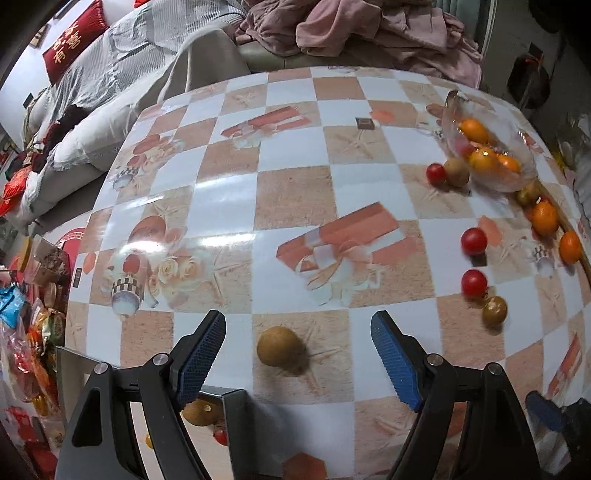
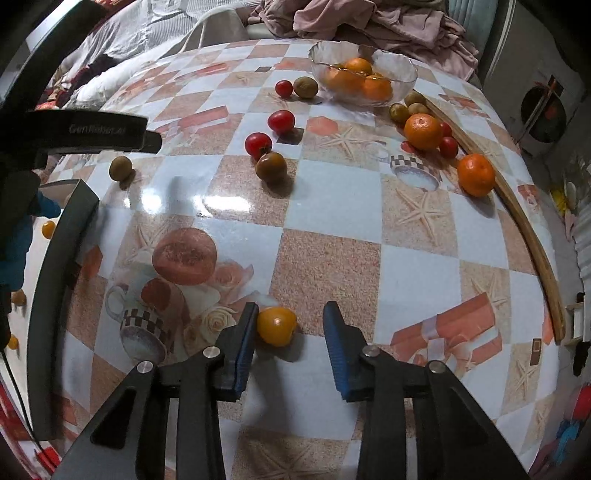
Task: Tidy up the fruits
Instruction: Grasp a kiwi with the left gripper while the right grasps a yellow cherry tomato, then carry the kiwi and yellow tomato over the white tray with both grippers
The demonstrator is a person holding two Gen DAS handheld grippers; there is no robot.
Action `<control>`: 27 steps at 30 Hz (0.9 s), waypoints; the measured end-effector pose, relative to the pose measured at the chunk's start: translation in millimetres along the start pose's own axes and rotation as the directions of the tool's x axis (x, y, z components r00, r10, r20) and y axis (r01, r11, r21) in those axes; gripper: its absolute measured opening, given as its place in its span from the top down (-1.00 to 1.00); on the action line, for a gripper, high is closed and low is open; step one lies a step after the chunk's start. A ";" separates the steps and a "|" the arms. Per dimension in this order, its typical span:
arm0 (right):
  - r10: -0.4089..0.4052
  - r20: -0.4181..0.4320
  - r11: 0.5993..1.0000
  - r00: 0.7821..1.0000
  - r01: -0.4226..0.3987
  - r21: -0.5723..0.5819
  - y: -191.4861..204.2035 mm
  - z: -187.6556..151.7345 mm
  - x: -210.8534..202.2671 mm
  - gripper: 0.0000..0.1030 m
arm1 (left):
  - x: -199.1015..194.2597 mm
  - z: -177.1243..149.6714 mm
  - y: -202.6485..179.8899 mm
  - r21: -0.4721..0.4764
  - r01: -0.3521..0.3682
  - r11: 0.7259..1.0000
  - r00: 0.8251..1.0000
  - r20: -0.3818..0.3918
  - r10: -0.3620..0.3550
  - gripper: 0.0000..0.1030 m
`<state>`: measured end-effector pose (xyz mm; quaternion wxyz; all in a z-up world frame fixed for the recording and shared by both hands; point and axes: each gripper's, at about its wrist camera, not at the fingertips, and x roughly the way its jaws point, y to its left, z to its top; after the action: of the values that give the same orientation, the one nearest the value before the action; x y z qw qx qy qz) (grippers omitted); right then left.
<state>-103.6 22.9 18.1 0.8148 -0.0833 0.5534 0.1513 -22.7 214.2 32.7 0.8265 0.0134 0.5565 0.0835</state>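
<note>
My left gripper (image 1: 298,325) is open over the table, and a brown kiwi (image 1: 279,346) lies between its blue fingers without touching them. My right gripper (image 2: 291,314) is open around a small yellow-orange fruit (image 2: 276,326) that rests against its left finger. A glass bowl (image 2: 400,86) at the far side holds several oranges (image 2: 376,88); it also shows in the left wrist view (image 1: 524,177). Red tomatoes (image 2: 258,144), brownish-green fruits (image 2: 271,167) and loose oranges (image 2: 475,174) lie scattered on the checked tablecloth. The kiwi also shows in the right wrist view (image 2: 120,168).
A wooden stick (image 2: 532,236) lies along the table's right edge. A sofa with bedding and pink clothes (image 1: 354,29) stands behind the table. Snack packets (image 1: 26,332) crowd the floor at the left. The left gripper's arm (image 2: 74,133) reaches in from the left in the right wrist view.
</note>
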 end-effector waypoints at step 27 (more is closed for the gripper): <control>0.149 -0.024 0.985 0.988 -0.147 0.085 -18.2 -1.0 -6.9 0.57 | 4.6 -19.6 -5.2 0.008 0.111 0.994 0.992 -0.067 -0.111 0.48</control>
<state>-100.7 4.4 23.6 0.7955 -0.0102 0.5763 0.1870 -38.5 208.4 20.4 0.8109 -0.0156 0.5840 0.0345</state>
